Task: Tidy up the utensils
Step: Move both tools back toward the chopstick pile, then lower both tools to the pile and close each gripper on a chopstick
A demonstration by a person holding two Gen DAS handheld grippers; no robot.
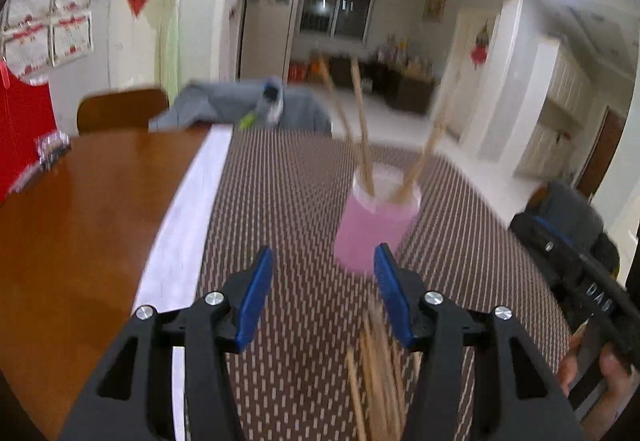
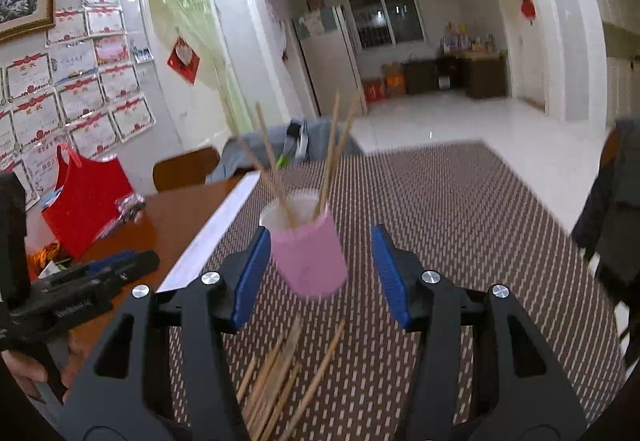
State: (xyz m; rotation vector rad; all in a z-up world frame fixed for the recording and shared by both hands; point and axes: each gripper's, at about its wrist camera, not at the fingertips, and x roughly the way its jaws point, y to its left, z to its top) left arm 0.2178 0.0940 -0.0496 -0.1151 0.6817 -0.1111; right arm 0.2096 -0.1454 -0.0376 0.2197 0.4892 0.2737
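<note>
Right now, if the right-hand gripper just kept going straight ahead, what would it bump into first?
Most likely the pink cup. It stands just ahead of the open right gripper, close to its left finger, with chopsticks sticking out of it. Loose chopsticks lie lower, on the mat. Depth is hard to judge through this lens.

Pink cylindrical cup [image 2: 308,257]: matt pink outside, looks like paper or thin plastic, cannot tell which; pale smooth inside. Thin tan wooden chopsticks [image 2: 276,381]: bare, matt. Brown woven placemat with pale dashes [image 2: 460,225]: ribbed, matt. Brown wooden table [image 1: 80,225]: smooth, glossy, reflective. Right gripper [image 2: 316,277] and left gripper [image 1: 324,293]: matt black plastic arms, blue ribbed pads, shiny metal screws.
</note>
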